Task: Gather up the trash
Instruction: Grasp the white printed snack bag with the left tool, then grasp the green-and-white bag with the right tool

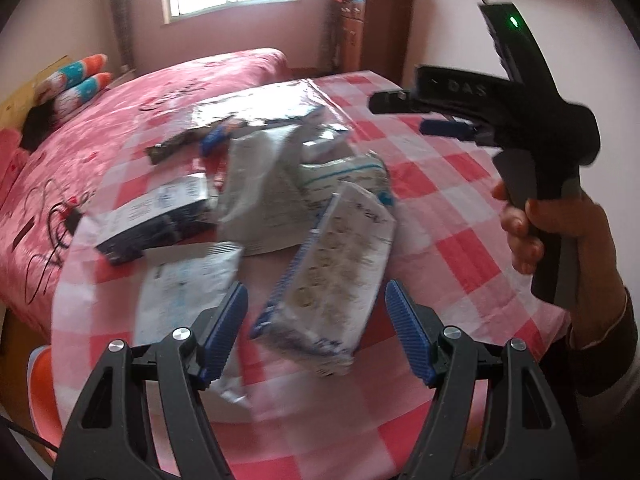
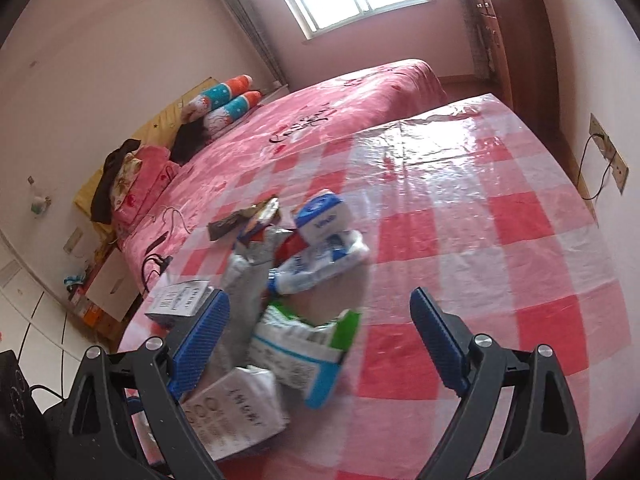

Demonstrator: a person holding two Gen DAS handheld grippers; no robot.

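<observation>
- We see a heap of crumpled wrappers (image 1: 280, 184) at the left side of a round table (image 1: 460, 216), whose glossy red-and-white checked plastic cover catches the window glare.
- The trash is mostly white and silvery foil pouches, creased and torn open, with blue print; a small blue-and-white carton (image 2: 324, 212) stands upright at the far edge of the heap, and a dark flat wrapper (image 2: 244, 218) lies beside it.
- Our left hand-held gripper (image 1: 316, 328) hangs over the nearest pouch (image 1: 332, 280), its ribbed blue pads spread wide and pinching nothing.
- Our right hand-held gripper (image 2: 320, 344) is likewise spread, with a green-edged pouch (image 2: 308, 336) lying between its fingers on the table.
- Behind the table a bed (image 2: 320, 120) wears a shiny pink quilt.
</observation>
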